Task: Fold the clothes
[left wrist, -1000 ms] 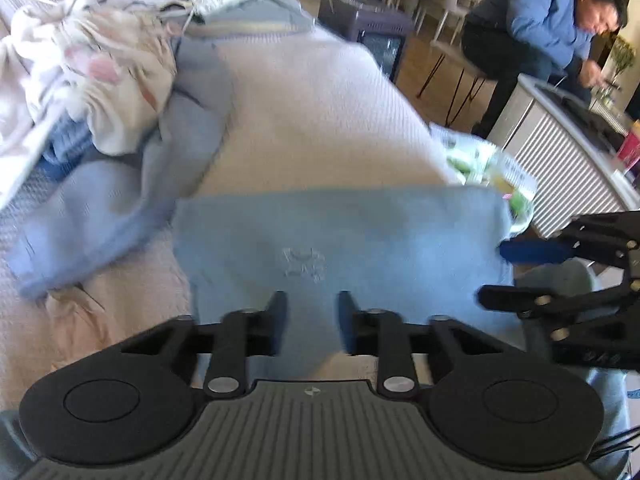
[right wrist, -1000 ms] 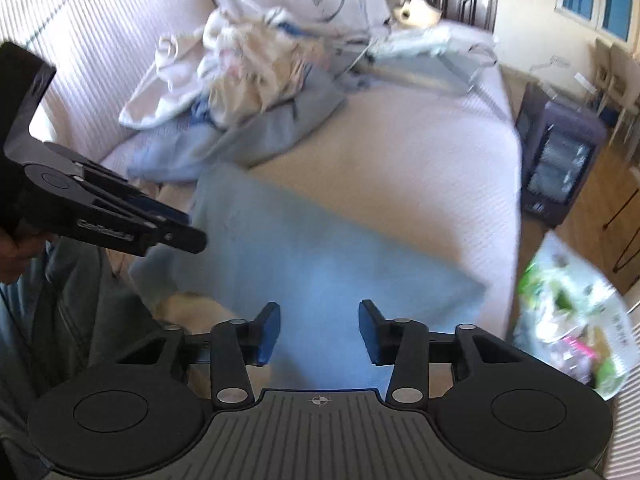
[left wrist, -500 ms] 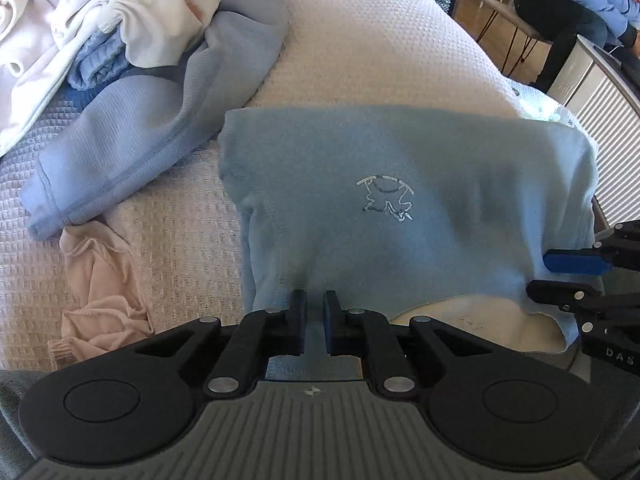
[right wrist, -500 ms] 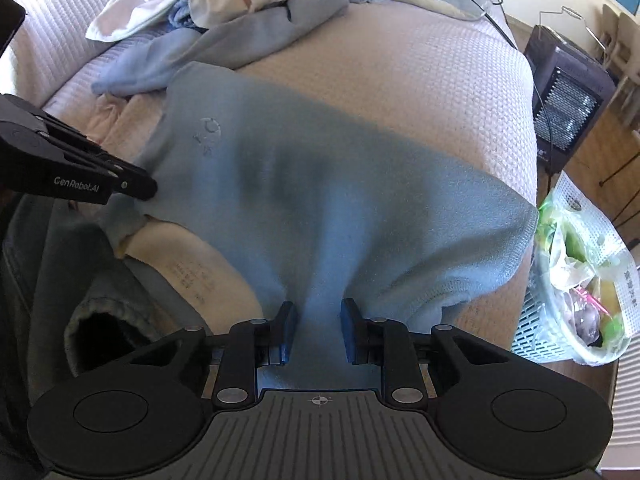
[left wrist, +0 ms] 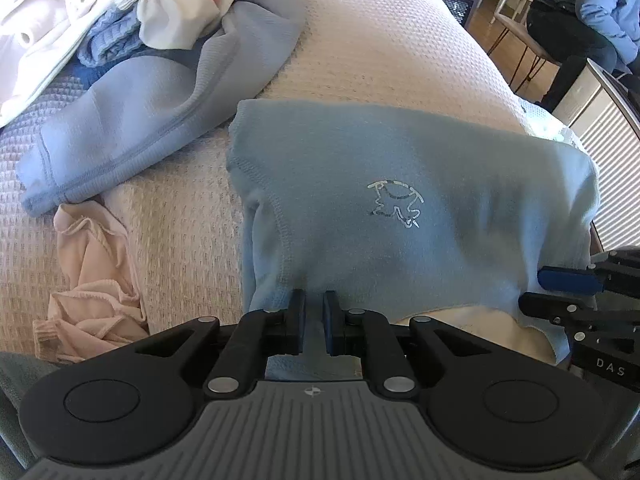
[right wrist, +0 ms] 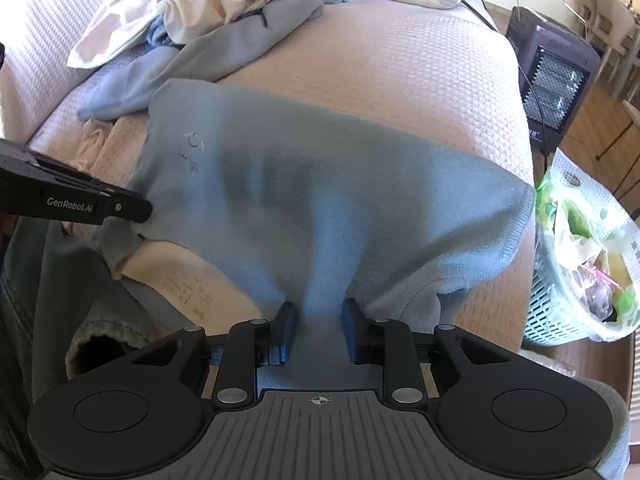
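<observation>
A light blue fleece garment [left wrist: 400, 184] with a small embroidered logo lies spread on the bed, its near edge pulled toward me. It also shows in the right wrist view [right wrist: 320, 184]. My left gripper [left wrist: 314, 320] is shut on the garment's near left edge. My right gripper [right wrist: 318, 330] is shut on the near right edge, with a thick bunch of fabric between the fingers. The right gripper shows at the right of the left wrist view [left wrist: 560, 292], and the left gripper at the left of the right wrist view [right wrist: 124, 208].
A pile of clothes [left wrist: 120, 12] with a grey-blue sweatshirt [left wrist: 168, 100] lies at the back left. A pink garment [left wrist: 92, 276] lies near left. A basket with bags [right wrist: 580, 248] and a heater [right wrist: 552, 72] stand right of the bed. A person [left wrist: 592, 12] sits far right.
Both grippers came down from open above the garment and closed on its near edge. The garment is drawn taut toward me.
</observation>
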